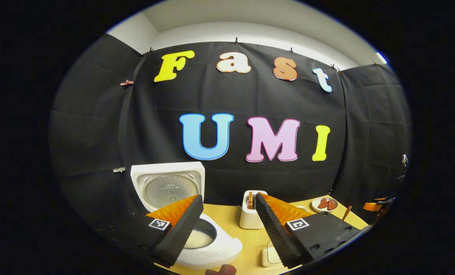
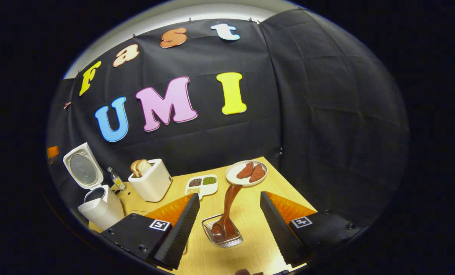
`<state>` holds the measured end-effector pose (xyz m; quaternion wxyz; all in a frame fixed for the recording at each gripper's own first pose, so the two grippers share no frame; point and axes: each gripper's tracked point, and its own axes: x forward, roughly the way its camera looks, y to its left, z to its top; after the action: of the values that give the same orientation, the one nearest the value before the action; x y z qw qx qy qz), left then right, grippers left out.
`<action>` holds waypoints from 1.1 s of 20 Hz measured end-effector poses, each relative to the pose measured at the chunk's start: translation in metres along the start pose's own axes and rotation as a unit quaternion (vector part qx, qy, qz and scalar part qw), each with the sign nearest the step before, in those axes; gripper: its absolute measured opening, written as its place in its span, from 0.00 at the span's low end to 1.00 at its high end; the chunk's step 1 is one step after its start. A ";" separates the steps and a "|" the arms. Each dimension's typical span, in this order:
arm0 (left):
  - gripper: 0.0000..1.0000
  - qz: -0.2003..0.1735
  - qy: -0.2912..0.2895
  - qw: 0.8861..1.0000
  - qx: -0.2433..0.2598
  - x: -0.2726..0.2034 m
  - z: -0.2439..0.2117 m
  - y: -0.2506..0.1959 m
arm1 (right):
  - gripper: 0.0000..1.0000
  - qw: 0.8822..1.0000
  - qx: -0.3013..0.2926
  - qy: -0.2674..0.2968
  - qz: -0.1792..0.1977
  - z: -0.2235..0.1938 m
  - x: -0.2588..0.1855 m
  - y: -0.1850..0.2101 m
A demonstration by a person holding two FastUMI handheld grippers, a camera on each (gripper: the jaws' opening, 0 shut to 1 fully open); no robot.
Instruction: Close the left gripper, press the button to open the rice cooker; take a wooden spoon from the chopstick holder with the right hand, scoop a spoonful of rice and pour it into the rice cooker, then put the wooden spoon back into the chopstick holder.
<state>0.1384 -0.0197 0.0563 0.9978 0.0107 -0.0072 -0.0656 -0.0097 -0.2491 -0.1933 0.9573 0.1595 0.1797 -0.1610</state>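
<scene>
The white rice cooker [image 1: 216, 248] stands open with its lid [image 1: 166, 187] raised, and white rice [image 1: 197, 240] lies in the pot. My left gripper [image 1: 229, 198] hangs open just above and in front of it, holding nothing. In the right gripper view the cooker [image 2: 99, 208] sits at the table's far left. The wooden spoon [image 2: 229, 206] stands in a wire chopstick holder [image 2: 222, 237], leaning toward the back. My right gripper [image 2: 229, 195] is open, with a finger on either side of the spoon and apart from it.
A white toaster [image 2: 151, 182] with bread, a small bottle [image 2: 116, 178], a divided dish of grains [image 2: 201, 184] and a plate with reddish pieces [image 2: 246, 172] stand along the back of the wooden table [image 2: 250, 217]. A small white square object [image 1: 271, 256] lies near the front edge.
</scene>
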 end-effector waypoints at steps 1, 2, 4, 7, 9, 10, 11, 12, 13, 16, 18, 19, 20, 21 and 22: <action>0.95 0.003 -0.008 1.000 0.008 0.007 0.007 0.009 | 0.98 1.000 -0.002 -0.007 0.003 0.010 -0.008 0.008; 0.95 0.008 -0.016 1.000 0.015 0.014 0.016 0.017 | 0.98 1.000 -0.001 -0.013 0.006 0.017 -0.016 0.017; 0.95 0.013 -0.028 0.999 0.028 0.030 0.031 0.033 | 0.98 1.000 0.005 -0.023 0.021 0.029 -0.029 0.038; 0.95 0.028 -0.041 0.998 0.042 0.057 0.047 0.059 | 0.98 0.999 -0.008 -0.032 0.041 0.036 -0.043 0.064; 0.95 0.043 -0.051 0.997 0.048 0.074 0.058 0.078 | 0.98 0.998 -0.036 -0.036 0.048 0.037 -0.052 0.079; 0.95 0.050 -0.054 0.996 0.044 0.083 0.062 0.086 | 0.98 0.997 -0.044 -0.037 0.053 0.047 -0.052 0.085; 0.95 0.056 -0.053 0.996 0.036 0.093 0.064 0.094 | 0.98 0.997 -0.044 -0.035 0.059 0.048 -0.056 0.093; 0.94 0.064 -0.055 0.996 0.024 0.103 0.064 0.104 | 0.98 0.997 -0.038 -0.032 0.064 0.049 -0.059 0.102; 0.95 0.072 -0.051 0.996 0.012 0.115 0.065 0.113 | 0.98 0.997 -0.032 -0.033 0.067 0.051 -0.062 0.109; 0.94 0.096 -0.035 0.995 -0.012 0.150 0.058 0.143 | 0.98 0.997 -0.029 -0.041 0.066 0.058 -0.065 0.117; 0.94 0.112 -0.028 0.993 0.002 0.172 0.052 0.162 | 0.98 0.997 -0.028 -0.039 0.063 0.060 -0.069 0.123; 0.94 0.118 -0.025 0.993 0.014 0.183 0.047 0.170 | 0.98 0.997 -0.027 -0.038 0.060 0.060 -0.070 0.125; 0.94 0.126 -0.022 0.992 0.024 0.194 0.043 0.179 | 0.98 0.997 -0.025 -0.037 0.057 0.059 -0.071 0.125; 0.94 0.131 -0.020 0.991 0.029 0.204 0.038 0.185 | 0.98 0.998 -0.022 -0.035 0.053 0.056 -0.071 0.127; 0.94 0.131 -0.013 0.991 0.032 0.215 0.030 0.189 | 0.98 0.998 -0.019 -0.032 0.049 0.052 -0.070 0.129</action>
<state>0.3754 0.1386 0.0938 0.9967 0.0403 -0.0240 0.0661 -0.0095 -0.1350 -0.0876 0.9721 0.1448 0.1440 -0.1151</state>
